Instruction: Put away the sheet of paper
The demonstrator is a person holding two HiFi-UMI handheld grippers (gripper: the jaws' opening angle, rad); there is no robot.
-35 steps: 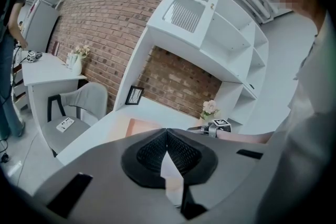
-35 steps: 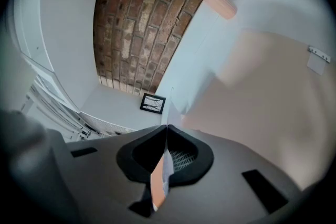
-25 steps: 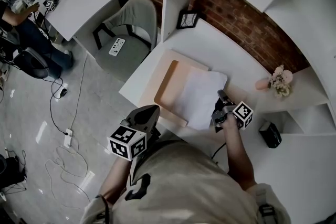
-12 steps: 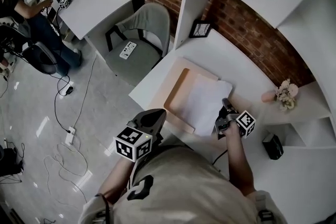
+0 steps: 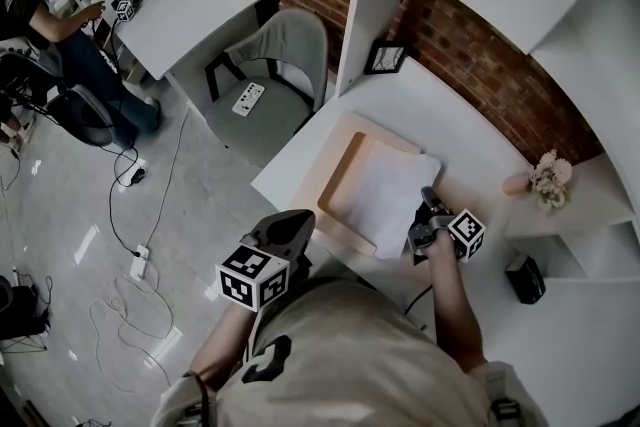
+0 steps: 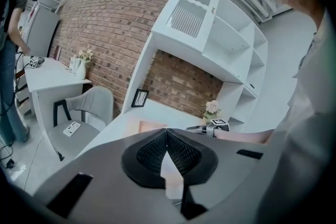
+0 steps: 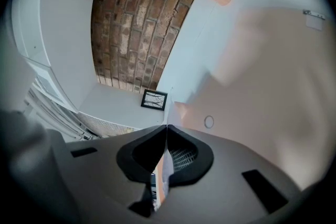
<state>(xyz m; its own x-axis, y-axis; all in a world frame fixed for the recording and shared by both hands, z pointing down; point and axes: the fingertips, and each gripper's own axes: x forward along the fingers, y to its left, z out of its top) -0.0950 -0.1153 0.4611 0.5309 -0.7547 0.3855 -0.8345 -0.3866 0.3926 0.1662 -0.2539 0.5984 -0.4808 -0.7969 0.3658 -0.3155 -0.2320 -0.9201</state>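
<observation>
Right claw (image 5: 425,202) on outstretched forearm, pinching sheet of paper (image 5: 385,193), left claw (image 5: 298,223) closed, empty, beside desk (image 5: 440,115)

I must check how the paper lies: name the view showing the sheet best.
The head view: the sheet of paper shows whole, over the tan tray, its near corner at the right gripper. The right gripper view shows only its edge pinched between the jaws; the left gripper view shows at most a sliver.

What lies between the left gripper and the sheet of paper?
The near edge of the beige tray, in the head view, separates left gripper from sheet of paper.
</observation>
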